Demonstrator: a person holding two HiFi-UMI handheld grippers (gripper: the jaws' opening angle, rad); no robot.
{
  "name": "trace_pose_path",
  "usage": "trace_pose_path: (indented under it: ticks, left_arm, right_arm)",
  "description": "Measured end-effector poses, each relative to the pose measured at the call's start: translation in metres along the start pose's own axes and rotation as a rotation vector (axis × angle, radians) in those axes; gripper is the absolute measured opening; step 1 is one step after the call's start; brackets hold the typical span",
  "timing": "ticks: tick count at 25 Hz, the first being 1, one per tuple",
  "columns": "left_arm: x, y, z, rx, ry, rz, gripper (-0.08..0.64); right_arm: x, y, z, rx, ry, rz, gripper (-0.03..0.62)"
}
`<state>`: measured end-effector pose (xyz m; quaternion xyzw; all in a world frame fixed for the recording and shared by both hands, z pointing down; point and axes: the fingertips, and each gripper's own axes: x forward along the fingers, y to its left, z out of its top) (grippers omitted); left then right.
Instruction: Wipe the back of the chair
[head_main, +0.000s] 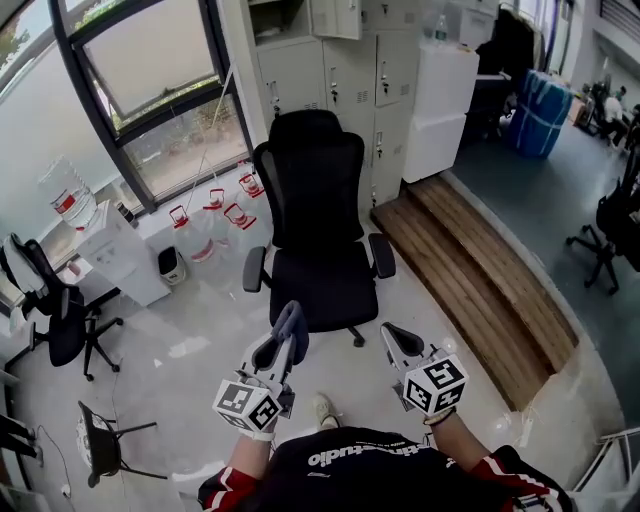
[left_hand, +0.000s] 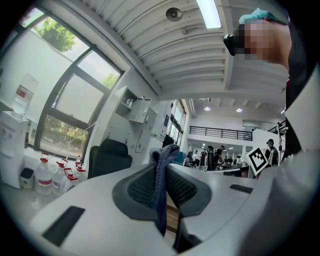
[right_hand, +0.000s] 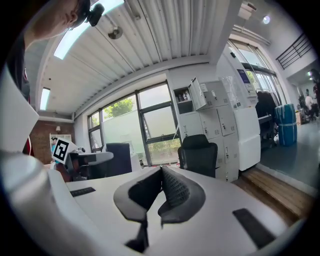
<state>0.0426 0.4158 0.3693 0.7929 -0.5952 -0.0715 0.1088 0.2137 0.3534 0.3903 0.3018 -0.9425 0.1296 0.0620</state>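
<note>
Chair (head_main: 318, 230) stands ahead — left claw (head_main: 283, 345) pinches blue cloth (head_main: 293, 325).

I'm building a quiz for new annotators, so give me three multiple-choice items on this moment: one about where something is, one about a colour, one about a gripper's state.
1. The nearest black chair is:
A) straight ahead, mid-picture in the head view
B) far off to the left
C) lying on its side

2. The cloth is:
A) red
B) blue-grey
C) yellow

3. The right gripper is:
A) shut on the cloth
B) wide open
C) shut, with nothing between its jaws

Answers:
1. A, the head view shows it upright and centred beyond the grippers.
2. B, that colour shows on the fabric clamped in the left gripper.
3. C, the right gripper view shows its jaws meeting with nothing between them.
</note>
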Motion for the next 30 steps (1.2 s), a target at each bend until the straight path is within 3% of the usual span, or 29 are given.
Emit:
trace_pose_path:
  ticks: [13, 24, 30]
  left_arm:
    - [-0.049, -0.045, -0.013, -0.003, -0.020, -0.007, 0.057]
    - [-0.049, -0.076, -0.023, -0.020, -0.012, -0.072, 0.057]
    - [-0.049, -0.083, -0.032, -0.040, -0.002, -0.071, 0.057]
  right_arm:
    - [-0.072, 0.042, -0.004, -0.046, -0.046, -0.010, 0.012]
    - [-0.103, 0.045, -0.010, -0.042, -0.061, -0.040, 0.012]
    - [-0.110, 0.046, -0.013, -0.053, -0.056, -0.023, 0.012]
